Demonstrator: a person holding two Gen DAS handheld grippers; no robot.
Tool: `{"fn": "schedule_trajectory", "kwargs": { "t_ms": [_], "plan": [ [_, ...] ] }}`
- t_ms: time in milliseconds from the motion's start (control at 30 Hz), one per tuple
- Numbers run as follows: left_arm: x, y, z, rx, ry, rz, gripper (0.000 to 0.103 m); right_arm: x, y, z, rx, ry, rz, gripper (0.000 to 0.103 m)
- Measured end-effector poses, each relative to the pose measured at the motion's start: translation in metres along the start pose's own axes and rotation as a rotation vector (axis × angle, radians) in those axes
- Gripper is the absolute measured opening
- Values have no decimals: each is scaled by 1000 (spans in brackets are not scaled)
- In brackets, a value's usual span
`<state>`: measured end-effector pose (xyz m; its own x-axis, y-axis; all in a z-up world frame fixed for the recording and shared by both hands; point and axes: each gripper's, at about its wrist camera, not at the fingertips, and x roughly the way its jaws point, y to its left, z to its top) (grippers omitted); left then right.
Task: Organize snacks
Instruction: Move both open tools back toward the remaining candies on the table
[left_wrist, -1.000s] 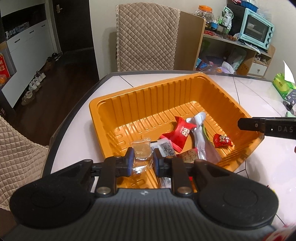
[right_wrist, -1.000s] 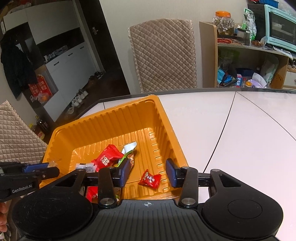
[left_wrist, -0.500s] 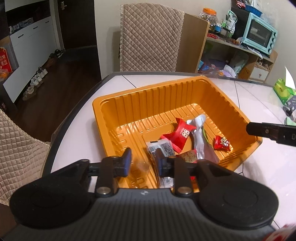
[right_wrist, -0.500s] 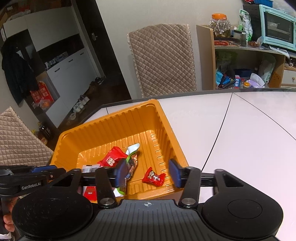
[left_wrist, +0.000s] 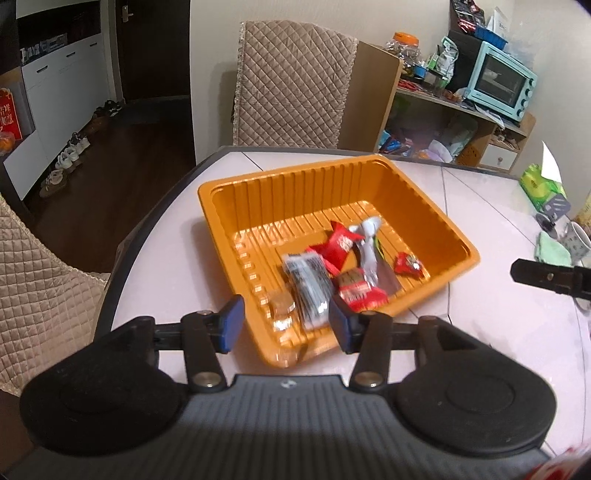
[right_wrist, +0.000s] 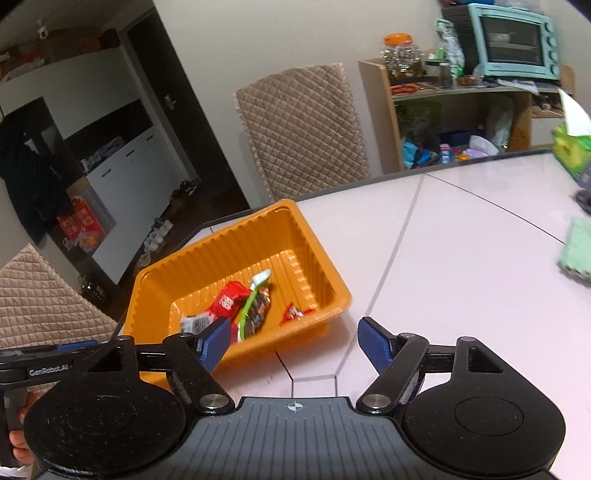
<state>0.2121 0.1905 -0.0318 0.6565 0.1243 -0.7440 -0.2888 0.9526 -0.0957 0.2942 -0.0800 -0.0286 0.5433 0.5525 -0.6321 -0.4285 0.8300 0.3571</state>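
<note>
Holding both the left tool (left_wrist: 286, 325) and the right tool (right_wrist: 293, 343) released and empty, keep them above the orange tray (left_wrist: 258, 184) on the bench (left_wrist: 498, 332); the snacks (left_wrist: 332, 266) lie inside it.

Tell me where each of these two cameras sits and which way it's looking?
Left wrist view: sits on the left claw, looks along its open fingers at the orange tray of snacks; the right claw's tip pokes in.
Right wrist view: sits on the right claw, open, looking over the tray's corner and the table; the left claw shows low left.
Shared: tray, quilted chair, blue oven.
</note>
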Motion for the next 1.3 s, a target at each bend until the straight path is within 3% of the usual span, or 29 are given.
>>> {"fn": "schedule_trajectory", "kwargs": {
  "t_ms": [733,1300],
  "plan": [
    [-56,-57,-87,108,99,-136,46,-106,-6,-90,78,44,-88,78],
    [-61,-93,-118,224,149,-228,46,-125,-5,-136,99,104,-127,78]
  ]
}}
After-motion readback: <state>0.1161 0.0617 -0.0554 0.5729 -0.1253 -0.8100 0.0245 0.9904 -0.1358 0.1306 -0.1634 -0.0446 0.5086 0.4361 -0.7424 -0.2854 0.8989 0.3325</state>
